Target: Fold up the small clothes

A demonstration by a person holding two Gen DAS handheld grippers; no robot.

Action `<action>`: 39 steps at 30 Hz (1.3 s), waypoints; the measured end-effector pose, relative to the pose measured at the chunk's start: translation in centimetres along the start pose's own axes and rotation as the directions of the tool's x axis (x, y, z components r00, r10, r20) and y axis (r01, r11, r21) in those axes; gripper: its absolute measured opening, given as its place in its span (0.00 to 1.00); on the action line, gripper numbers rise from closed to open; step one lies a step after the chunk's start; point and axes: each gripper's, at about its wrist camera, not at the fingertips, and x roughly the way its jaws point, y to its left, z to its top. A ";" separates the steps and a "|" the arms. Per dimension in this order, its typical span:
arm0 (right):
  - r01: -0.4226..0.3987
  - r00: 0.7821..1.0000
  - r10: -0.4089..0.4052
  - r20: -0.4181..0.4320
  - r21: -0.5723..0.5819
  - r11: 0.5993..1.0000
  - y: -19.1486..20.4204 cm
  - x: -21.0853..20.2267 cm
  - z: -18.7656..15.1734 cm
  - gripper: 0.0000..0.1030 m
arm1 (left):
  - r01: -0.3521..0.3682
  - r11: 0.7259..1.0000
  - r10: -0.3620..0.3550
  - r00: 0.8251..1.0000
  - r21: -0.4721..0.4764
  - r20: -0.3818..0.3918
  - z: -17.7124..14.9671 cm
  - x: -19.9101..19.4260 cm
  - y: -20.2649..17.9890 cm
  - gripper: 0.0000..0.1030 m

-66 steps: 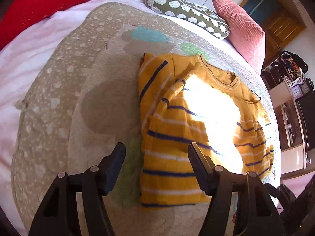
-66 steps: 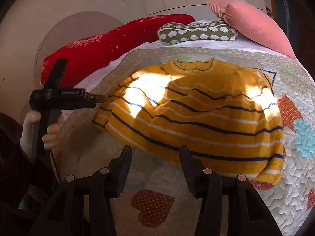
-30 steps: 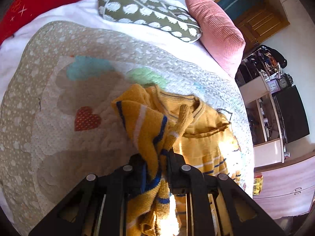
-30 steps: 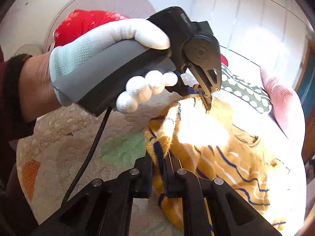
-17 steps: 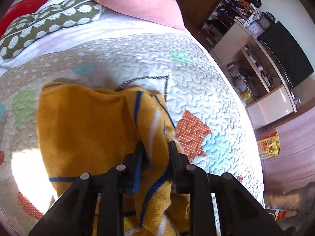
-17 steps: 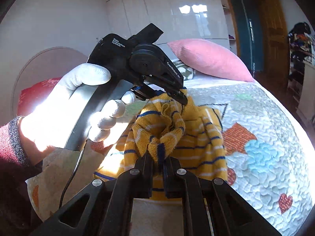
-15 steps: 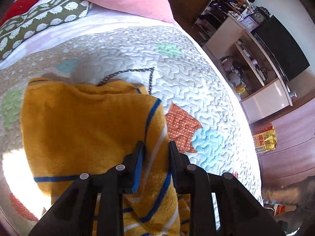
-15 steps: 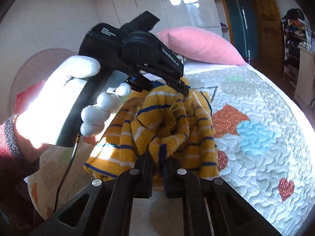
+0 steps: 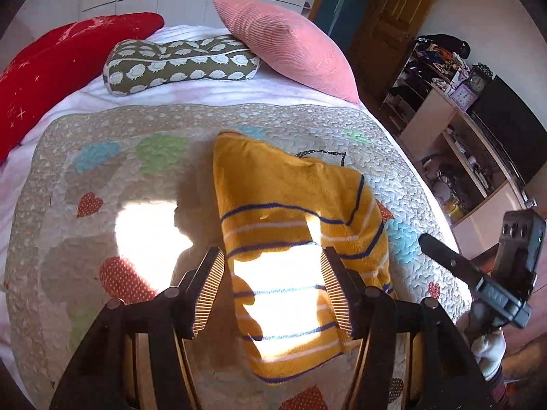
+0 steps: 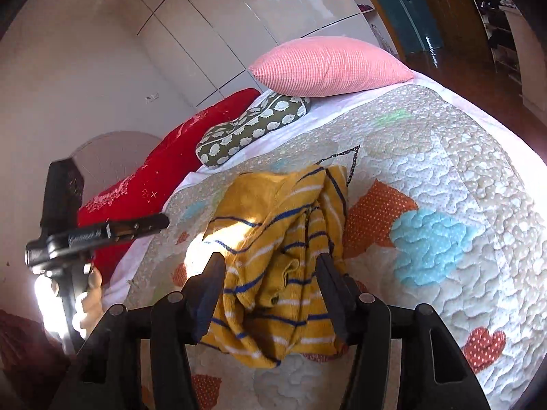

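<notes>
Yellow striped sweater (image 9: 290,239) lies folded on quilt (image 9: 102,171); both tools opening, empty.

I am looking into a bedroom of a home. A bed (image 9: 212,99) fills most of both views, covered with a patchwork quilt (image 9: 102,177) that has hearts and coloured shapes sewn on it. At its head lie three cushions: a pink pillow (image 9: 287,51), a red pillow (image 9: 58,68) and an olive one with a white pattern (image 9: 177,65). Behind the bed stands a glossy white wardrobe (image 10: 218,24) (its doors reflect the light). On the right side I see a wooden door (image 9: 386,24), open shelves (image 9: 454,157) full of small household things, and a small clock (image 9: 477,83) on top.
</notes>
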 end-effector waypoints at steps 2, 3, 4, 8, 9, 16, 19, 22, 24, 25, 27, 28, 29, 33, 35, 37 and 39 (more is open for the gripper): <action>0.038 0.999 -0.037 -0.036 0.029 0.999 -0.6 3.4 2.1 0.57 | 0.001 0.999 -0.001 1.000 -0.052 0.002 -1.6 0.4 1.1 0.56; 0.071 0.996 -0.069 -0.055 0.039 0.997 -0.9 5.1 2.9 0.57 | 0.001 0.998 -0.002 1.000 -0.067 -0.007 -2.2 0.9 1.5 0.56; 0.081 0.992 -0.077 -0.095 0.033 0.996 -1.1 7.0 3.6 0.55 | -0.009 0.998 0.007 1.000 -0.068 -0.029 -2.8 1.9 1.6 0.56; 0.124 0.976 -0.126 -0.177 -0.025 0.992 -0.2 11.3 6.0 0.07 | -0.040 0.999 0.037 0.994 -0.030 -0.104 -5.2 5.2 1.0 0.56; 0.150 0.974 -0.158 -0.162 -0.063 0.987 0.3 11.7 6.8 0.07 | -0.033 0.999 0.030 0.994 -0.029 -0.101 -5.7 5.4 0.8 0.56; 0.444 0.868 -0.480 -0.127 -0.237 0.864 -0.7 13.8 8.1 0.07 | -0.006 0.999 0.000 0.991 -0.045 -0.137 -7.7 6.8 -0.7 0.56; 0.320 0.939 -0.331 -0.096 -0.120 0.940 -1.0 8.8 6.7 0.09 | 0.002 0.999 -0.008 0.989 -0.040 -0.146 -8.5 7.2 -0.7 0.57; 0.145 0.981 -0.155 -0.116 -0.087 0.986 0.2 4.4 3.4 0.44 | 0.040 0.995 -0.055 0.987 -0.095 -0.152 -8.9 7.6 0.1 0.57; 0.064 0.985 -0.078 -0.153 -0.094 0.993 0.9 3.3 0.6 0.61 | 0.052 0.992 -0.067 0.987 -0.112 -0.143 -9.3 7.7 0.5 0.57; 0.063 0.982 -0.079 -0.169 -0.100 0.993 1.1 3.1 -0.7 0.61 | 0.051 0.992 -0.068 0.988 -0.115 -0.142 -9.4 7.6 0.5 0.57; 0.088 0.974 -0.111 -0.199 -0.119 0.989 1.1 3.8 -3.2 0.61 | 0.046 0.993 -0.062 0.988 -0.112 -0.144 -9.6 7.4 0.4 0.57; 0.085 0.968 -0.110 -0.224 -0.117 0.989 1.0 4.5 -4.2 0.60 | 0.043 0.993 -0.060 0.987 -0.113 -0.147 -9.6 7.2 0.4 0.57; 0.080 0.964 -0.102 -0.244 -0.099 0.992 0.8 5.0 -5.1 0.33 | 0.043 0.993 -0.060 0.987 -0.111 -0.151 -9.6 7.0 0.4 0.57; 0.088 0.974 -0.097 -0.204 -0.053 0.995 0.5 4.0 -4.9 0.05 | 0.070 0.990 -0.084 0.990 -0.120 -0.114 -9.9 3.8 0.9 0.56; 0.140 0.974 -0.147 -0.175 -0.054 0.989 0.0 3.0 -4.1 0.05 | 0.049 0.994 -0.057 0.996 -0.098 -0.074 -9.9 2.1 1.2 0.56; 0.232 0.955 -0.247 -0.165 -0.107 0.967 -0.4 2.9 -3.7 0.05 | 0.002 0.996 -0.007 0.998 -0.091 -0.054 -9.9 1.6 2.0 0.56; 0.296 0.926 -0.327 -0.186 -0.177 0.939 -0.3 4.1 -4.3 0.05 | -0.001 0.995 -0.006 0.998 -0.102 -0.070 -9.5 2.1 2.3 0.56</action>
